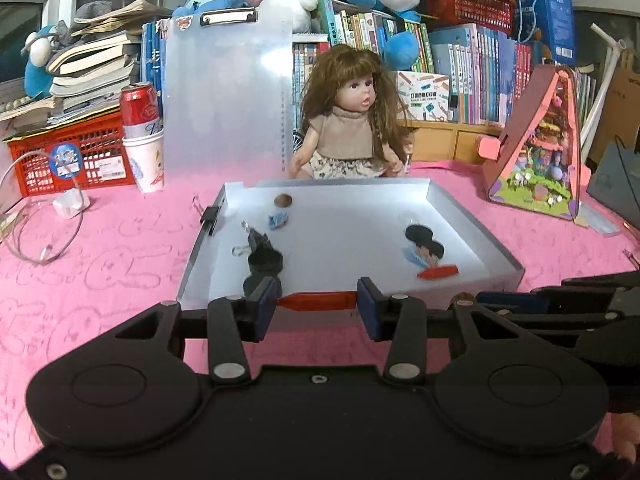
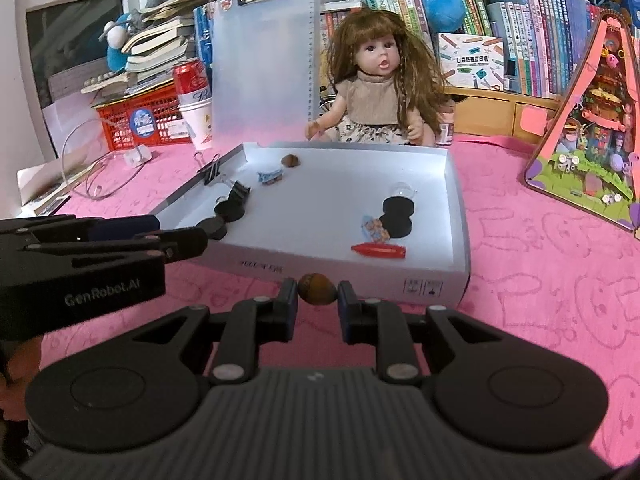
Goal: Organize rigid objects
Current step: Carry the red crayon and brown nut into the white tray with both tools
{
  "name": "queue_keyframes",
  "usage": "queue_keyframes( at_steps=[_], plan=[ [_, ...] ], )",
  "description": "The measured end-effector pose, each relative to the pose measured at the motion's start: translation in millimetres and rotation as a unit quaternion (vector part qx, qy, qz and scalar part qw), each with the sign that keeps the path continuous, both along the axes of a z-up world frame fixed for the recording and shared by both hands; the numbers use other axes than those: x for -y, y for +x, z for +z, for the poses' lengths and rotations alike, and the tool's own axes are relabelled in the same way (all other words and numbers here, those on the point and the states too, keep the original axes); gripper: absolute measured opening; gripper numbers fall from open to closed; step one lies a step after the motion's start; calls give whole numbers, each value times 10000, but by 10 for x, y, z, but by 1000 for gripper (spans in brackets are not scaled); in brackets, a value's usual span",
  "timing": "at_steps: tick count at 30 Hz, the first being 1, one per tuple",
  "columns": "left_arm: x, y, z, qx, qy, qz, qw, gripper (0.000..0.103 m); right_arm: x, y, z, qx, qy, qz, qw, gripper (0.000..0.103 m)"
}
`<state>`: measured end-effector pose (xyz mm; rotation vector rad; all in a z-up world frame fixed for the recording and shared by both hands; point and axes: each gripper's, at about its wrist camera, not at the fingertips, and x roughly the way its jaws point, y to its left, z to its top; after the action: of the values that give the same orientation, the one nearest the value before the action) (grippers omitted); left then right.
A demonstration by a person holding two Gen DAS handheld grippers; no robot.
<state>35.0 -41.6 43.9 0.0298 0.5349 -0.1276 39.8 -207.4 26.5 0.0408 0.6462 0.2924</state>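
**Red stick and brown nut held in front of the white box**

The left gripper (image 1: 317,302) is clamped on a red stick (image 1: 317,301). The stick lies level, its long axis running crosswise from one pad to the other, each tapered end pressed against a blue pad. It is slim and glossy orange-red, and sits just before the near wall of the white box (image 1: 440,196).

The right gripper (image 2: 317,294) is closed on a brown nut (image 2: 317,289), a small rounded oval, dull brown with a paler patch on top. Its longer side also spans the gap from pad to pad. It hangs just in front of the box's near wall, above the pink cloth (image 2: 540,264).

Inside the box lies a second red stick (image 2: 379,251), flat, pointing left to right, near the front wall. Beside it sit black discs (image 2: 396,216), and another brown nut (image 2: 291,160) rests near the back wall.
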Motion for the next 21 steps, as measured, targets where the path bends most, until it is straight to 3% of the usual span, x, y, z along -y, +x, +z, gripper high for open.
queue_keyframes(
  at_steps=[10, 21],
  plan=[
    [-89, 403, 67, -115, -133, -87, 9998, 42, 50, 272, 38, -87, 90, -243, 9996, 26],
    [-126, 633, -46, -337, -143, -68, 9993, 42, 129, 470, 19, -226, 71, -445, 9987, 26]
  ],
)
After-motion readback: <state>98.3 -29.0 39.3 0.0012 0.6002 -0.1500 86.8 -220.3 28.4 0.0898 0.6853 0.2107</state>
